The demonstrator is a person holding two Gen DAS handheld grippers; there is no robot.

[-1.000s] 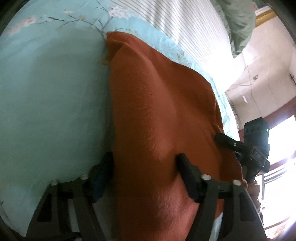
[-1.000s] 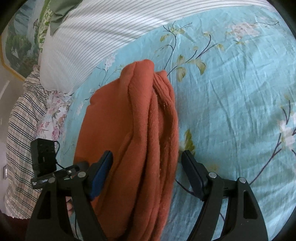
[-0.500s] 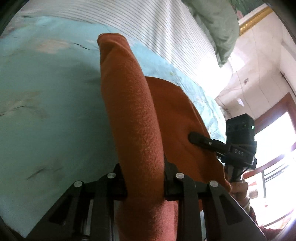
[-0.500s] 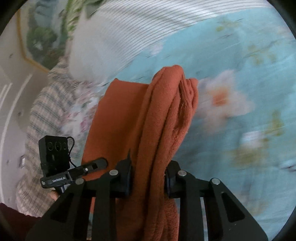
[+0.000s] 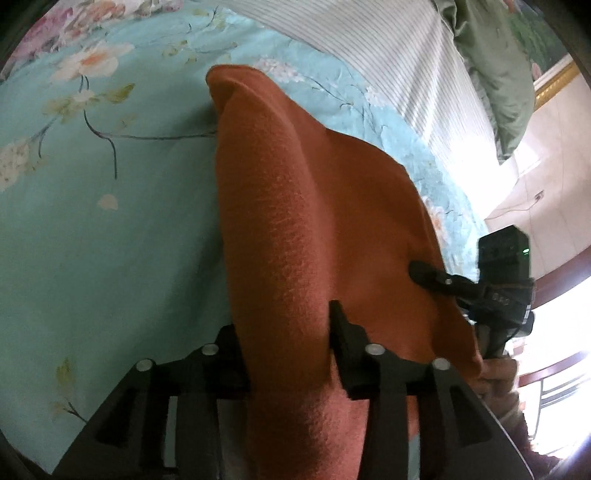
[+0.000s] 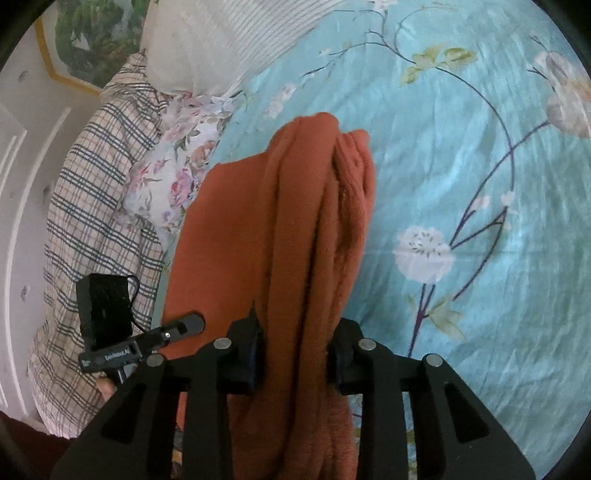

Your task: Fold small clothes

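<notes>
A rust-orange fleece garment (image 5: 288,229) hangs between both grippers above a turquoise floral bedsheet (image 5: 92,221). My left gripper (image 5: 284,332) is shut on one folded edge of the garment, which rises in a ridge ahead of the fingers. My right gripper (image 6: 295,339) is shut on the other bunched, layered edge of the garment (image 6: 306,221). The right gripper's body (image 5: 506,280) shows at the right of the left wrist view, and the left gripper's body (image 6: 110,325) shows at the lower left of the right wrist view. The garment's lower part is hidden behind the fingers.
A white striped pillow (image 6: 221,40) and a green pillow (image 5: 495,59) lie at the bed's head. A plaid cloth (image 6: 88,206) and a floral pillow (image 6: 177,162) lie along the bed's side. A framed picture (image 6: 92,33) hangs on the wall.
Both grippers went from open around the garment's edges to shut on them. They lifted the garment off the sheet, and it now hangs higher between them.
</notes>
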